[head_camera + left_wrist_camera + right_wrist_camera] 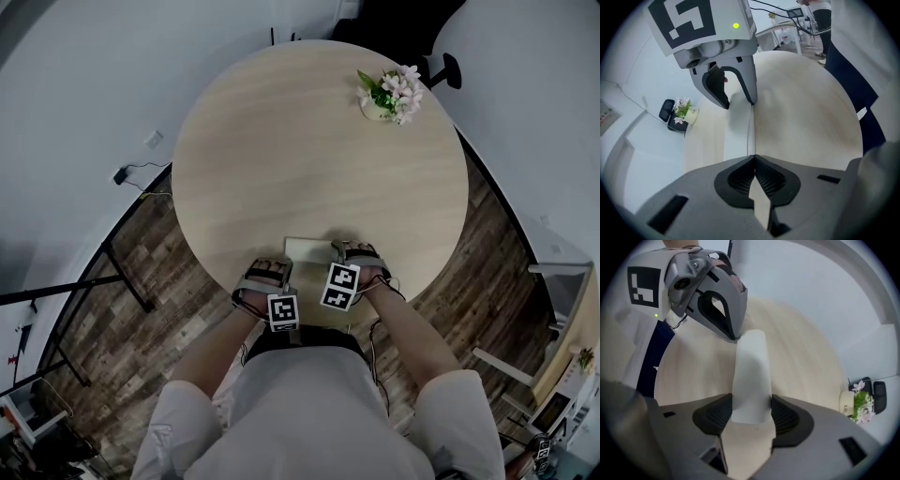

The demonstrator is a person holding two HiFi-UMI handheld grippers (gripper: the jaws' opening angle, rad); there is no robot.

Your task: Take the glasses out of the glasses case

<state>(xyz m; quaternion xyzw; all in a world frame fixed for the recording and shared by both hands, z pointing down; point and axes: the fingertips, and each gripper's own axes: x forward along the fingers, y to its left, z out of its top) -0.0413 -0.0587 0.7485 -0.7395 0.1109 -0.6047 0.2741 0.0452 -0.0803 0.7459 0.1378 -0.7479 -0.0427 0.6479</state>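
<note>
Round pale wooden table (319, 141), six o'clock: white hard rectangular glasses case (309, 247), likely light, slick; grip its long sides. My right gripper (751, 413) spread astride it; my left gripper (753, 159) pressed together.

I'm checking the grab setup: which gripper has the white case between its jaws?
The right gripper: its jaws stand apart on either side of the white glasses case. The left gripper has its jaws together, with nothing between them.
</note>
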